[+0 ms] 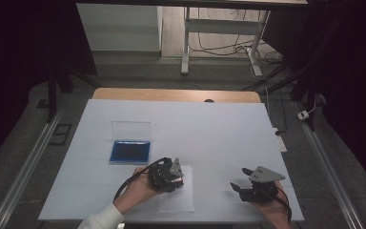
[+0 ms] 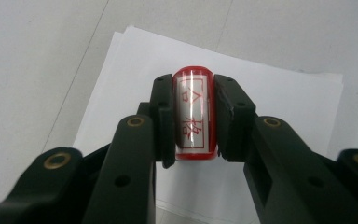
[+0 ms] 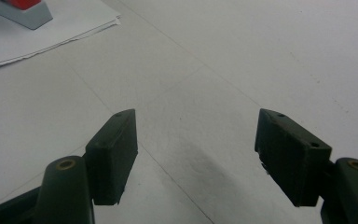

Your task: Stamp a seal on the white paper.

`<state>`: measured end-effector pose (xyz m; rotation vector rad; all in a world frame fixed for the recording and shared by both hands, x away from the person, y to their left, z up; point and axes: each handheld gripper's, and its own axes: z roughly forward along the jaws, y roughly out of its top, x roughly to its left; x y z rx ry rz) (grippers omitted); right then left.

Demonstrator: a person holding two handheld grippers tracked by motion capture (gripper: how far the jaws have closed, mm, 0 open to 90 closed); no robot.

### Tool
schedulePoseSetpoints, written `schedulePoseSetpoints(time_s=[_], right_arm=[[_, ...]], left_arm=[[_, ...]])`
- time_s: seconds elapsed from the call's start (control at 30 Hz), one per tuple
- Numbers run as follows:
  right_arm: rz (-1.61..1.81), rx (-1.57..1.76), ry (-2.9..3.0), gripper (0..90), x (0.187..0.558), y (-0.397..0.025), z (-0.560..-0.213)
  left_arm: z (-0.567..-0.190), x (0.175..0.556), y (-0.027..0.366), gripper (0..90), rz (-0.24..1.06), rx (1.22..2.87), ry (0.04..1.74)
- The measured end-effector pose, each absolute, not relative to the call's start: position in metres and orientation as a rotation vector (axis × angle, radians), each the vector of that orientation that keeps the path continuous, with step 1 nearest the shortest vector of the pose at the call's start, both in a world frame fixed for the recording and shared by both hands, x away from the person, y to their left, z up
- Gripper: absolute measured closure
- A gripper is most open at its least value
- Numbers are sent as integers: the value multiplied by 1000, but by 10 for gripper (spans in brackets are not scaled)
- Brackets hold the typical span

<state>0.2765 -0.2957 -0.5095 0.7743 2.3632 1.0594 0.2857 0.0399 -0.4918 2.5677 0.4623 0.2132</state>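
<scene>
My left gripper (image 2: 195, 95) is shut on a red stamp (image 2: 194, 116) whose clear label carries red characters. It holds the stamp over a white stack of paper (image 2: 279, 93). In the high view the left gripper (image 1: 177, 177) is at the paper's (image 1: 177, 198) upper left part, near the table's front edge. The stamp's red and grey foot (image 3: 23, 11) rests on the paper (image 3: 51, 32) in the right gripper view. My right gripper (image 1: 238, 179) stands open over the bare white table cover, right of the paper, with nothing between its jaws (image 3: 196, 158).
A blue ink pad (image 1: 130, 151) lies in a box with its clear lid (image 1: 131, 130) raised, behind and left of the paper. The white cover (image 1: 209, 129) spreads over the table. A desk frame and cables (image 1: 228, 45) stand on the floor beyond.
</scene>
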Motion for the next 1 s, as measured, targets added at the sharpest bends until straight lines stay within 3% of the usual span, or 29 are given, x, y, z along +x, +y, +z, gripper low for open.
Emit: schedulePoseSetpoints(time_s=[1.0], right_arm=[[1059,774,2360,292,276,-296,-509]], left_arm=[[-486,284,42,706,208,2572,435]])
